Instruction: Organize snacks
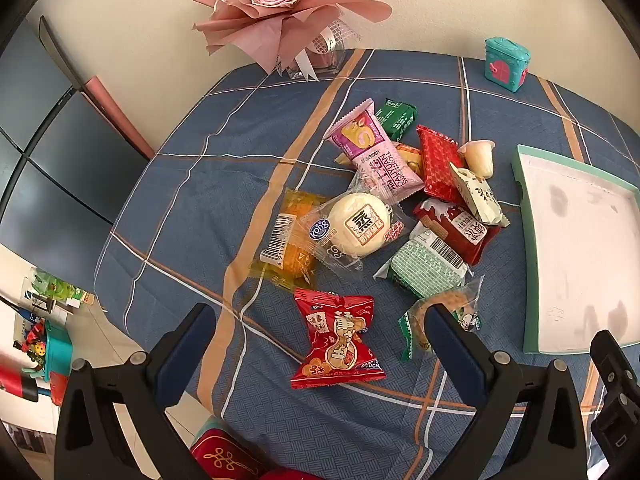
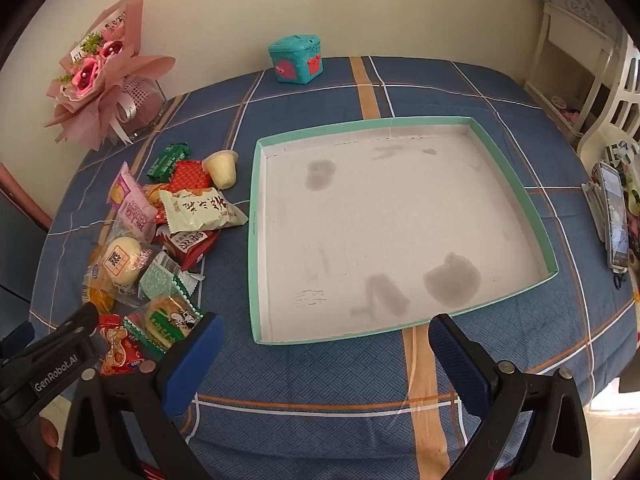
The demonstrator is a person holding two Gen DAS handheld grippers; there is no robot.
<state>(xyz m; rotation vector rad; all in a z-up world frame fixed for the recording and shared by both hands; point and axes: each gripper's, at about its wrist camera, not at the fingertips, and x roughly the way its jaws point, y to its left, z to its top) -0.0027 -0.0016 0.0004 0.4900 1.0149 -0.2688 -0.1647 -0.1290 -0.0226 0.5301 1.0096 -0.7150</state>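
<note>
Tray (image 2: 516, 190) interior is bare, open from above; low green rim is the only barrier. Snack pile (image 1: 384, 216) is packed, wrappers overlapping, tight between packets. Bare tablecloth (image 2: 320, 380) in front of the tray. Bouquet (image 1: 280, 8) and teal box (image 2: 297, 60) stand at the far edge, well apart.

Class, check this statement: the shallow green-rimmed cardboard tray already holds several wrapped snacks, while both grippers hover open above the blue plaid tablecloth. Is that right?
Not quite. The shallow green-rimmed cardboard tray holds no snacks; its stained white floor is bare. The wrapped snacks lie piled on the blue plaid tablecloth beside it, as the right wrist view shows. Both the left gripper and right gripper do hover open.
</note>
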